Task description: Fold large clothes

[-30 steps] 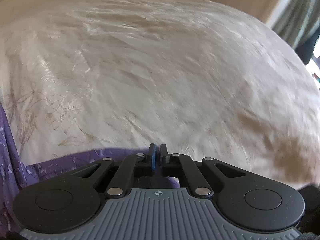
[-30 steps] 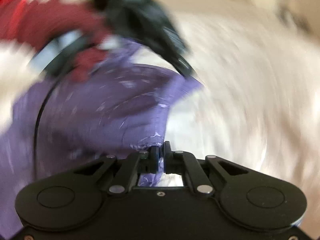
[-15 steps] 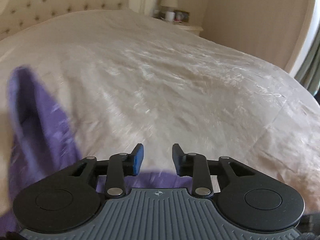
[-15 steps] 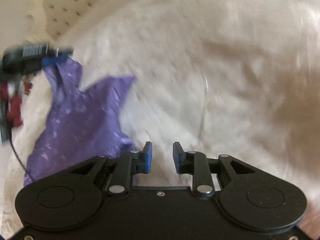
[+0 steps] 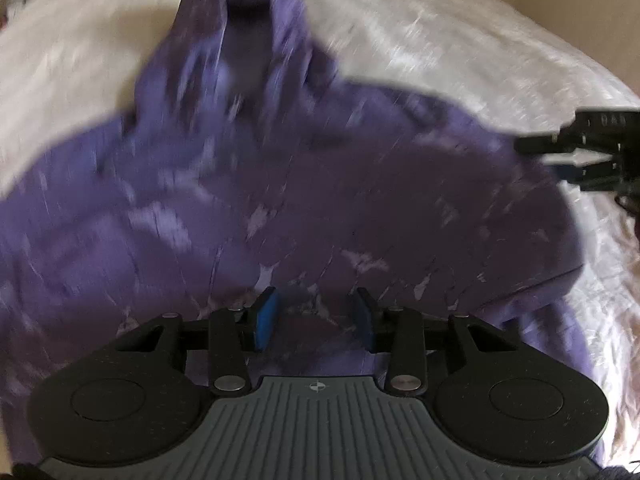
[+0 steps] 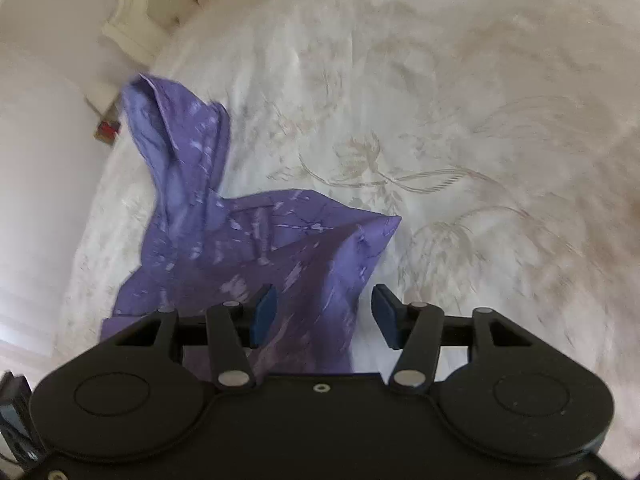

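On the bedspread [image 6: 440, 80], purple garment [image 6: 248, 240] now released, crumpled

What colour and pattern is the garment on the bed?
The garment is purple with pale, streaky lilac flecks; the right wrist view shows it best.

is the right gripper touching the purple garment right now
Cannot tell. In the right wrist view the right gripper has its jaws open over the purple garment, pads pressing on nothing, but cloth runs beneath them with no plain gap or contact.
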